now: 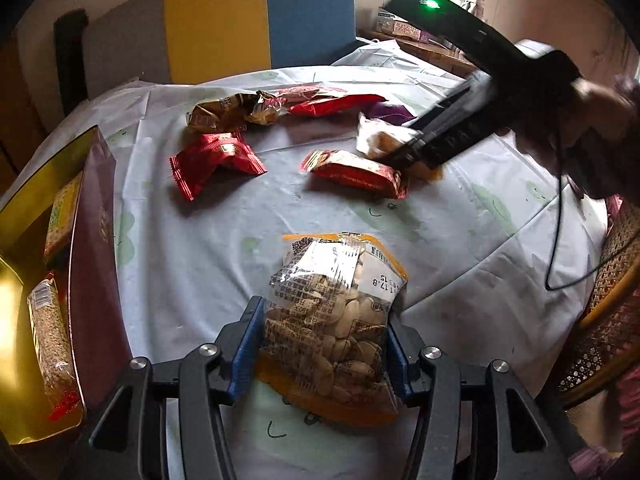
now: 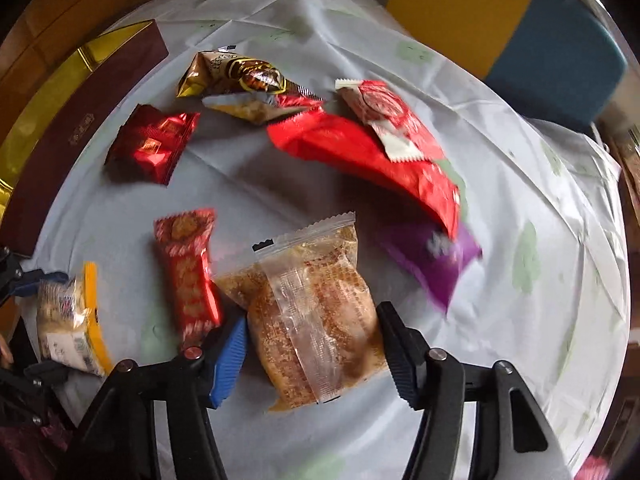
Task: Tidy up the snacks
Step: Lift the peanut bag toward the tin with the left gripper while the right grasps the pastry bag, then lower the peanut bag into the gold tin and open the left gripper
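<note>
Clothed table [image 1: 200, 248], snack packets [image 1: 218, 162], box [image 1: 90, 240]

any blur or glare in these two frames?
Left wrist: right gripper smeared by motion, gold box lining glares, seed bag sharp. Right wrist: purple packet and big red packet motion-blurred, pastry pack fairly sharp; fisheye bends the table edge in both.

On the tablecloth [image 2: 248, 184] lie about nine loose snack packets. Five are red: one dark foil packet [image 2: 154, 144] at ten o'clock, one long patterned bar [image 2: 188, 272] at eight, one large plain pack [image 2: 368, 160] and one red-and-white wrapper [image 2: 388, 116] at one, and perhaps a fifth red one behind the gold packet [image 2: 232, 74]. One purple packet [image 2: 436, 256], one clear cake packet [image 2: 316, 320], one seed bag [image 1: 332, 312]. One open box [image 1: 92, 264] holds two packets.
</note>
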`<state>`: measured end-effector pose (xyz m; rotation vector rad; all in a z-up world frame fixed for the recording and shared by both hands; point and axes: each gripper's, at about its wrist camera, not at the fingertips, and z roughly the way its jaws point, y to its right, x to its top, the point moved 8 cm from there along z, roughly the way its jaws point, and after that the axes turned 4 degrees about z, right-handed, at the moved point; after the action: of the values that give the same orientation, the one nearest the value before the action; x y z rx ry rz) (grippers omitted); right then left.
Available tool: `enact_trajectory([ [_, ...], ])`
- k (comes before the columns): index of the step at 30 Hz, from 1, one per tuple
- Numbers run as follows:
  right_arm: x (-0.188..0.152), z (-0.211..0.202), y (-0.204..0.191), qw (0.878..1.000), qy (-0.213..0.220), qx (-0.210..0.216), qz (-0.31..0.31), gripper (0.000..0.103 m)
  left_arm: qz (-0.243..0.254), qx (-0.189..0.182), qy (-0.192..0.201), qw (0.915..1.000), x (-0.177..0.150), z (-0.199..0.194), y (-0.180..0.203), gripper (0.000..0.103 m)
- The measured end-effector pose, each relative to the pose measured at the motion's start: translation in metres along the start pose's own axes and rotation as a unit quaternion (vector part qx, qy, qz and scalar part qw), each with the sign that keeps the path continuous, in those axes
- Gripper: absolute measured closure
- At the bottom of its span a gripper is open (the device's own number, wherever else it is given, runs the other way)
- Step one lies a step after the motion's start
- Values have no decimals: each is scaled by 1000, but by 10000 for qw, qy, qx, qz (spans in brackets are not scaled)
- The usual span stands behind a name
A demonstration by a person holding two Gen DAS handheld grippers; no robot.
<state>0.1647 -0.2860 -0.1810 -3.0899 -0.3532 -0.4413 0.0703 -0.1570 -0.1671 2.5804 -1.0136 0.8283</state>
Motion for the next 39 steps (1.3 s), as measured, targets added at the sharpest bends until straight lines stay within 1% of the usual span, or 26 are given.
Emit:
enact_trajectory([
  [2, -13, 1, 4, 9996, 68, 79, 268, 40, 7, 5, -18, 10000, 1, 0, 1, 48],
  [5, -18, 4, 12, 9977, 28, 297, 604, 39, -9, 10, -94, 10000, 3, -2, 1, 50],
  [7, -18, 6, 14, 9974, 56, 332, 639, 38, -88, -130, -47, 9999, 5, -10, 1, 50],
  [10, -13, 11, 24, 9974, 128, 335, 630, 38, -209, -329, 150, 9991, 9, -29, 1, 51],
  [13, -11, 15, 27, 9978, 201, 295, 556, 38, -548, -590, 491, 9955, 18, -61, -9, 51],
  [14, -13, 15, 26, 9979, 210, 276, 541, 38, -701, -606, 680, 9934, 23, -76, -17, 50],
  [16, -17, 11, 19, 9982, 228, 228, 501, 38, -1039, -503, 920, 9890, 30, -96, -40, 50],
  [17, -17, 7, 15, 9983, 238, 205, 483, 38, -1264, -450, 1009, 9858, 33, -104, -53, 50],
  [18, -17, 5, 13, 9984, 244, 187, 467, 38, -1598, -383, 1094, 9803, 36, -112, -74, 50],
  [19, -18, 6, 13, 9985, 249, 168, 452, 38, -1807, -344, 1116, 9766, 36, -116, -87, 50],
  [21, -18, 7, 11, 9987, 253, 142, 426, 38, -2423, -221, 1021, 9646, 33, -115, -124, 50],
  [22, -18, 7, 12, 9987, 251, 136, 421, 38, -2728, -184, 934, 9573, 31, -112, -139, 50],
  [23, -18, 8, 11, 9987, 250, 130, 414, 38, -3073, -165, 794, 9482, 27, -106, -158, 50],
  [24, -18, 9, 11, 9988, 251, 121, 401, 38, -3214, -178, 704, 9441, 25, -101, -165, 50],
  [26, -17, 4, 10, 9990, 254, 96, 367, 38, -3761, -298, 504, 9247, 18, -88, -185, 50],
  [27, -17, 4, 10, 9990, 255, 93, 356, 38, -3966, -435, 448, 9159, 15, -82, -192, 50],
  [28, -17, 4, 10, 9990, 254, 89, 349, 38, -4216, -569, 386, 9042, 13, -73, -199, 50],
  [29, -17, 5, 11, 9990, 254, 90, 348, 38, -4372, -584, 341, 8968, 10, -69, -204, 50],
  [30, -17, 5, 10, 9991, 254, 88, 336, 38, -4479, -602, 317, 8915, 8, -65, -209, 49],
  [31, -17, 5, 9, 9991, 255, 87, 326, 38, -4541, -631, 299, 8882, 8, -60, -211, 49],
  [32, -17, 6, 9, 9991, 254, 91, 321, 38, -4657, -583, 209, 8828, 5, -54, -215, 47],
  [33, -17, 6, 9, 9991, 253, 94, 318, 38, -4715, -541, 147, 8801, 1, -51, -216, 45],
  [34, -17, 6, 9, 9991, 254, 89, 314, 38, -4763, -564, 72, 8775, -2, -48, -216, 39],
  [35, -17, 6, 8, 9992, 255, 77, 299, 38, -4759, -607, 58, 8774, -2, -46, -215, 35],
  [36, -16, 6, 8, 9992, 256, 74, 289, 38, -4744, -606, 39, 8782, -4, -47, -214, 33],
  [39, -16, 6, 8, 9993, 257, 79, 278, 38, -4566, -377, 125, 8888, -4, -56, -215, 33],
])
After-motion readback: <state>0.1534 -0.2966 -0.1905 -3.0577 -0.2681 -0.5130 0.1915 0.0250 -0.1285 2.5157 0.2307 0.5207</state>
